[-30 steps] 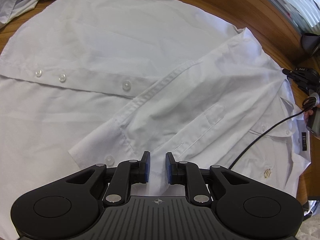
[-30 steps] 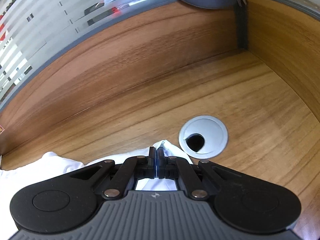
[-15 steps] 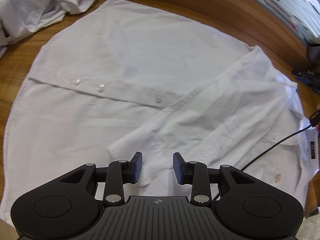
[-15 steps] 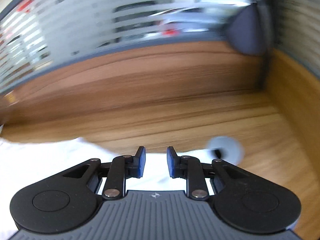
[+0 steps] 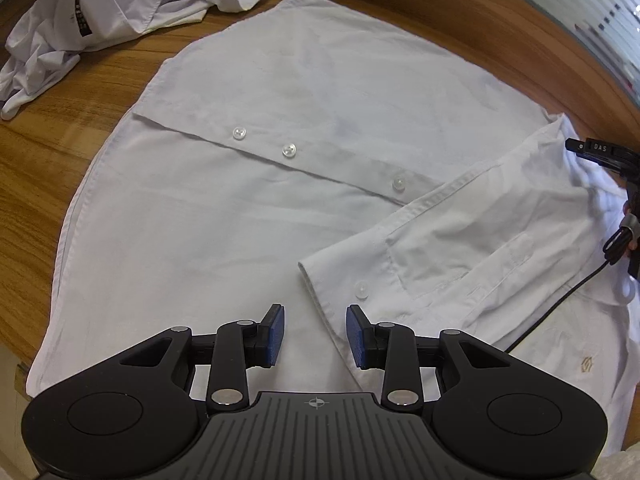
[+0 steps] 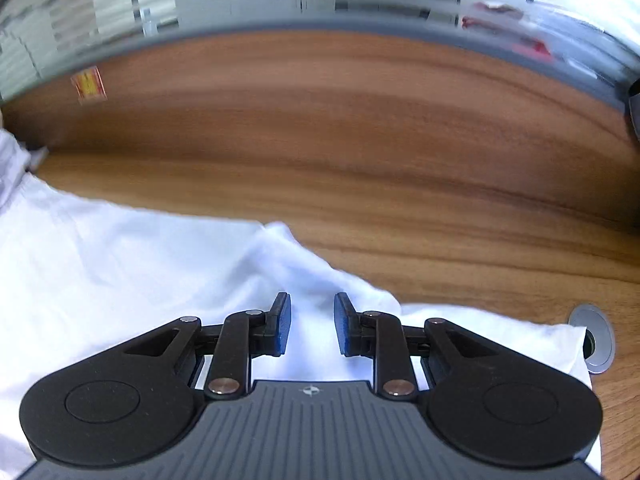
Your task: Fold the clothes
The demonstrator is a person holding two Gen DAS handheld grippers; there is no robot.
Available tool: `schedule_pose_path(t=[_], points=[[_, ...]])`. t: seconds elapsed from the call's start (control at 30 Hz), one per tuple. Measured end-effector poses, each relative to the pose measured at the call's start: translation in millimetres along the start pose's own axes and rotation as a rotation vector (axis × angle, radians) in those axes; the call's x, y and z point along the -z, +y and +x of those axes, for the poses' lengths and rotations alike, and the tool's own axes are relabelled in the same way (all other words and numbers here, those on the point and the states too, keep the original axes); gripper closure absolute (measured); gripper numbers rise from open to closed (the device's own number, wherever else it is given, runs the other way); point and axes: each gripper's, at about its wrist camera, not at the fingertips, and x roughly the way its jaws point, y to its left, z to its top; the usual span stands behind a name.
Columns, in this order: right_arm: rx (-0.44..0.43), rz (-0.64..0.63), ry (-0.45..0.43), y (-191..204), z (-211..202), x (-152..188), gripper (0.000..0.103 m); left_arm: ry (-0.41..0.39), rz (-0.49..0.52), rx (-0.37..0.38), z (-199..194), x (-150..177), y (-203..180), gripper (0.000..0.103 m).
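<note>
The shirt point(image 5: 280, 184) lies flat, front side up, on the wooden bench point(image 5: 44, 148). Its long axis runs from the hem at the left of the left wrist view to the collar end at the right, along the diagonal button placket. The fabric is white with clear buttons. One sleeve point(image 5: 460, 240) is folded across the chest, cuff pointing toward the near edge. A small gold emblem shows near the collar end. A second crumpled white garment point(image 5: 132, 4) lies on the bench beyond the hem.

The left gripper point(image 5: 315, 334) hangs above the shirt beside the cuff; its jaws have just been opening, moderately apart, nothing between them. The right gripper point(image 6: 313, 322) hangs over a raised fold of white cloth, jaws narrowly apart, holding nothing.
</note>
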Motion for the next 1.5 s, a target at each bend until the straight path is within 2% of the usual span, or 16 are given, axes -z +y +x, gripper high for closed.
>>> schedule_pose_path(t=[0.1,0.27,0.3,0.33,0.4,0.57,0.73,0.87,0.93,1.03,1.1,1.23,1.33,1.43,1.5], points=[[-0.039,-0.002,-0.009,6.6,-17.1,-1.0,0.076,-0.019,-0.030,0.031,3.7,-5.5,5.6,0.058],[-0.116,0.002,0.002,23.3,-40.9,8.2,0.076,-0.002,-0.076,0.097,19.7,-10.0,11.0,0.053],[-0.126,0.002,0.006,25.5,-44.3,9.6,0.076,-0.004,-0.082,0.105,22.1,-10.0,11.5,0.057],[-0.135,0.001,0.011,27.8,-47.6,10.9,0.076,-0.010,-0.092,0.112,22.7,-9.7,12.1,0.079],[-0.150,-0.006,0.014,38.3,-58.3,15.4,0.076,-0.027,-0.120,0.127,18.4,-8.8,13.8,0.098],[-0.211,-0.059,0.002,61.6,-84.2,21.3,0.074,-0.031,-0.170,0.163,-3.3,-4.3,20.0,0.099],[-0.315,-0.167,0.017,96.4,-100.6,40.5,0.074,-0.010,-0.177,0.130,4.7,-0.8,21.4,0.095],[-0.387,-0.268,0.042,131.8,-103.3,61.6,0.073,-0.012,-0.117,0.110,11.1,-4.6,17.6,0.094],[-0.402,-0.300,0.065,147.0,-99.0,70.7,0.073,-0.006,-0.081,0.109,12.3,-6.0,18.7,0.088],[-0.375,-0.329,0.107,164.0,-86.2,83.7,0.066,-0.016,-0.045,0.117,8.2,-7.3,26.5,0.080],[-0.333,-0.346,0.128,172.1,-79.4,89.4,0.066,-0.029,-0.029,0.122,3.5,-8.1,36.3,0.073],[-0.270,-0.305,0.094,175.7,-95.0,87.0,0.066,-0.069,0.019,0.108,-7.1,-11.4,63.0,0.059],[-0.200,-0.242,0.062,166.7,-117.1,83.5,0.066,-0.088,0.051,0.091,-10.8,-14.4,85.2,0.051],[-0.090,-0.157,0.032,146.8,-140.2,85.2,0.064,-0.113,0.095,0.070,-10.7,-22.6,104.4,0.043],[-0.004,-0.085,0.020,128.6,-153.5,88.8,0.062,-0.131,0.124,0.075,-9.5,-29.6,110.1,0.043]])
